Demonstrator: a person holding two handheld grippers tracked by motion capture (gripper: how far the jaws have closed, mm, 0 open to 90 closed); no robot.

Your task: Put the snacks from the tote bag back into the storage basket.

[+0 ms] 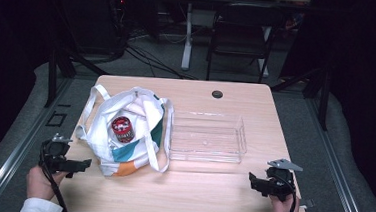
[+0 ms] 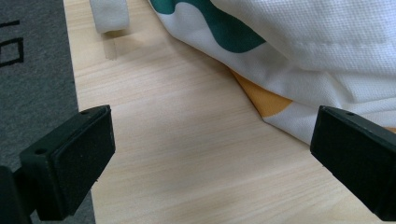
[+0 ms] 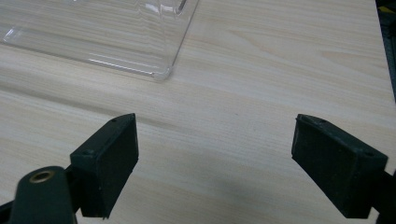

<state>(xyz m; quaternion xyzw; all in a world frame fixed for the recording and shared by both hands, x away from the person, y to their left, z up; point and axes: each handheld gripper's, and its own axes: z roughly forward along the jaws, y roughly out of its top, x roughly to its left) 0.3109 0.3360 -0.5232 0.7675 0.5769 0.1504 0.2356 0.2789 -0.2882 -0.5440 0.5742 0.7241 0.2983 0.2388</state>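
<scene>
Two grippers at the near table edge — left gripper (image 1: 84, 165) beside white cloth bag (image 1: 124, 131) with red-lidded can (image 1: 122, 127), right gripper (image 1: 252, 181) near clear plastic tray (image 1: 207, 137) — both wide open, holding nothing.

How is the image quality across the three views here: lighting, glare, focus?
High view: table evenly lit, surroundings nearly black, soft overall; the clear tray shows faint glints. Left gripper view: the bag weave is sharp, the near jaws softer. Right gripper view: bright reflections on the tray's edge, wood grain crisp, a dim shadow between the jaws.
</scene>
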